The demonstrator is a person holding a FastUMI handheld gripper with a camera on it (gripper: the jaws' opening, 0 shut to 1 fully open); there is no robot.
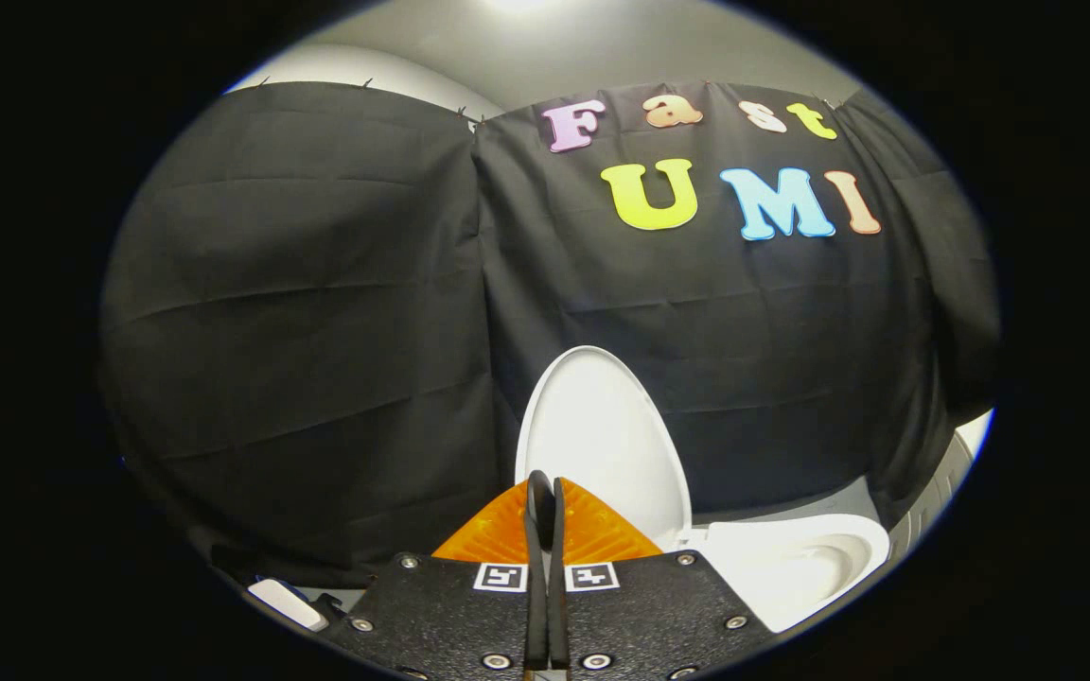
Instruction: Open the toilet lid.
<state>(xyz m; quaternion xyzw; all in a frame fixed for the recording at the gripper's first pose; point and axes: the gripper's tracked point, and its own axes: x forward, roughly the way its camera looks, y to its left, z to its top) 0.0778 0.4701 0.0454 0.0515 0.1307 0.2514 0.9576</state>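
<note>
Item one: the white, glossy toilet bowl (pixel 805 567), oval and smooth-walled, sits beyond and to the right of my fingers; I can see into its pale hollow, but whether it holds water I cannot tell. Item two: the white oval plastic toilet lid (pixel 602 435) stands raised, nearly upright, hinged at the back of the bowl, its smooth inner face turned toward the bowl, its rounded top against the black cloth booth wall (pixel 318 331). The lid rises directly beyond my fingertips; whether they touch it I cannot tell. Item three: my gripper (pixel 546 487), pointing forward and level toward the lid's lower part, its two fingers pressed together side by side with nothing between them. The ribbed pads behind the fingertips fan out to either side, and below them lies the flat, dark, textured mounting plate (pixel 469 624), studded with bolts and carrying two small square printed markers. Item four: a small white rounded object (pixel 287 603) lies low to the left of the plate, unidentifiable. The cloth wall hangs in soft horizontal creases.
</note>
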